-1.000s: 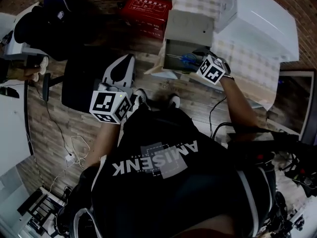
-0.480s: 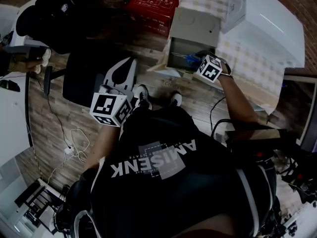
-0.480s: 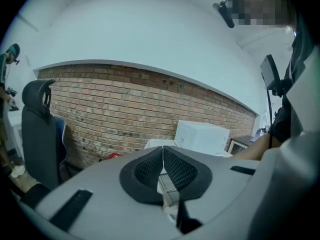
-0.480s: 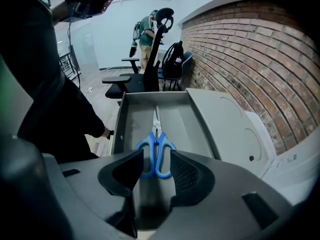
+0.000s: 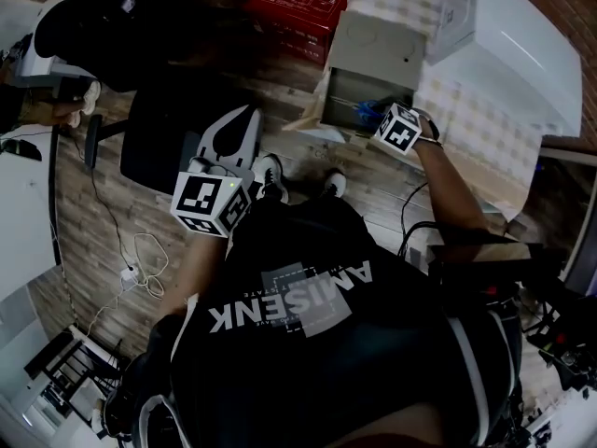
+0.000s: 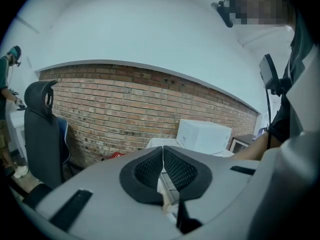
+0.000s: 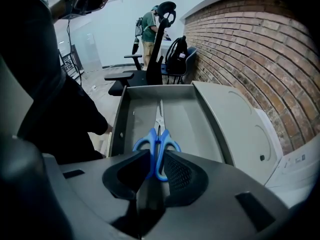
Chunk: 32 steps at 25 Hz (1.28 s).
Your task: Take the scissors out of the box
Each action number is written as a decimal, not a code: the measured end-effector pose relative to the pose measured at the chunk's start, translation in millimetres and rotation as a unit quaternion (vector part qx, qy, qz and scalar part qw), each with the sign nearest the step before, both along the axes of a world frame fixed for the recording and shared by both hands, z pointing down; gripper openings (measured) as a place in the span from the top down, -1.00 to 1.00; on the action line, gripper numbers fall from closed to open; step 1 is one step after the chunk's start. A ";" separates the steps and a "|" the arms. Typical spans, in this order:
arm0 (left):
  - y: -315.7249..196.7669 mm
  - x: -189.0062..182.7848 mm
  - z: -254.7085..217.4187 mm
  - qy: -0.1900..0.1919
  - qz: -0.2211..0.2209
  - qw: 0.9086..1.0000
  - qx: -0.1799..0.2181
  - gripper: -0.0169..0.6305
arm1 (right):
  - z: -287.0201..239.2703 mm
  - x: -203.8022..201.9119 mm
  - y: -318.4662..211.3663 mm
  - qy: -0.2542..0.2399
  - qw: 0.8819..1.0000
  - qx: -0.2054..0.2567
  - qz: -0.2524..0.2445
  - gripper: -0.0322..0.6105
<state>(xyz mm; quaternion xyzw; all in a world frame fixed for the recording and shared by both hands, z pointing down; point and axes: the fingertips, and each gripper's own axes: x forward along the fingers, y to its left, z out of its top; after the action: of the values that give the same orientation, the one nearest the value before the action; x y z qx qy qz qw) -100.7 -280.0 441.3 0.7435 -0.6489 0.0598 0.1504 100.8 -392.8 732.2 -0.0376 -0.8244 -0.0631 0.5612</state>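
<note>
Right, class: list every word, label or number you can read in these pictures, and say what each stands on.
"AMISENK": pale letters on the person's dark shirt, upside down in the head view.
Smaller line beside it: too small to read.
White characters on the red case: too blurred to read.
Label on the white box: too small to read.
Marker cubes: patterns only, no letters.

Short-sleeved black T-shirt (image 5: 308, 343) (grey lettering across it) with pale seam stripes.
</note>
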 end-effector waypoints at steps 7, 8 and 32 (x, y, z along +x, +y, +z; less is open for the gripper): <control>-5.4 1.7 0.0 -0.001 0.003 1.000 -0.001 0.91 | 0.1 0.3 -0.9 -0.007 1.000 -0.018 0.017 0.54; -6.3 2.8 -0.1 -0.001 0.004 1.000 0.000 0.91 | 0.1 0.6 -1.3 -0.007 1.000 -0.020 0.019 0.54; -21.5 -11.9 -15.8 -0.005 0.053 0.998 0.028 0.91 | -64.8 -3.6 -3.9 -0.059 0.993 0.011 0.103 0.56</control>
<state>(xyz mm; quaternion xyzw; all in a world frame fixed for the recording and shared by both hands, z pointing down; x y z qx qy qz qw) -112.6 -301.5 425.5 0.7805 -0.6107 0.0533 0.1227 97.2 -396.7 667.5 0.0578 -0.8549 -0.0160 0.5152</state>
